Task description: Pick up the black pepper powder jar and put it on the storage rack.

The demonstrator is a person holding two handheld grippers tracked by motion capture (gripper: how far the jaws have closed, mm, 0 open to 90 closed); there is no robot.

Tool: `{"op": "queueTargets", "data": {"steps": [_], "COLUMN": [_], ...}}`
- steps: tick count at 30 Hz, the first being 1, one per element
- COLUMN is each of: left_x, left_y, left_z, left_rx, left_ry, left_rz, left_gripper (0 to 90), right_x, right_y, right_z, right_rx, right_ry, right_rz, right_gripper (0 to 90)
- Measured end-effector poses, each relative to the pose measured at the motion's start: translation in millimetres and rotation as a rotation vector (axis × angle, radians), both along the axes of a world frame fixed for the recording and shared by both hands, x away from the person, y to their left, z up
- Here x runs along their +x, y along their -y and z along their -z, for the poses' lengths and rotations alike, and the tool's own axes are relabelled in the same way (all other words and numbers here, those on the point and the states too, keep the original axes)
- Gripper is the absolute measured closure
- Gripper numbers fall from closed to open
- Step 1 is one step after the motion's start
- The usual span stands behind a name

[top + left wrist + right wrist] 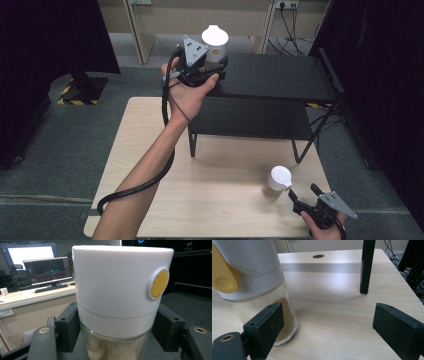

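High view, near to far: right gripper (302, 194) sits w/ jaws apart just beside a white-capped jar (278, 181) on the wooden table (150, 150), left gripper (212, 67) clamps another jar (215, 43), apparently over the black shelf (280, 75).

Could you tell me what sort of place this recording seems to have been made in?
Probably a lab or office workspace rather than a kitchen: computer monitors stand on a desk behind, the floor is grey carpet, and a black two-tier rack sits on a plain wooden table.
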State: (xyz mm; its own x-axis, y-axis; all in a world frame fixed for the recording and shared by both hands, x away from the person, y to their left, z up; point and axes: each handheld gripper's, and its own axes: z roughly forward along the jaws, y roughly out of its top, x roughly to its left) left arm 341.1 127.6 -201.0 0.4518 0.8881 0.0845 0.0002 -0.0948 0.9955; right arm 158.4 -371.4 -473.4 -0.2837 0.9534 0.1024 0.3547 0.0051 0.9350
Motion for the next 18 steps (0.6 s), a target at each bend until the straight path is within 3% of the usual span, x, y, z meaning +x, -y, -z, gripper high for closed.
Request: {"op": "queueTargets", "data": {"steps": [13,18], "left_x": [5.6,9.3], "left_y": [-1.2,-4.8], "left_z": [5.8,5.9], "left_rx": [-0.032,-0.07], "left_ry": [-0.018,-0.039], "left_rz": [-0.014,-0.011], "left_gripper": [30.7,30.5], "right_x": [0.0,-0.3], "right_y": [-1.0,-0.7], "right_z": [-0.3,0.1], "right_rx": [-0.006,-0.004], "right_ry": [0.0,0.002], "right_rz": [-0.001,-0.001], "right_gripper": [10.4,10.4]}}
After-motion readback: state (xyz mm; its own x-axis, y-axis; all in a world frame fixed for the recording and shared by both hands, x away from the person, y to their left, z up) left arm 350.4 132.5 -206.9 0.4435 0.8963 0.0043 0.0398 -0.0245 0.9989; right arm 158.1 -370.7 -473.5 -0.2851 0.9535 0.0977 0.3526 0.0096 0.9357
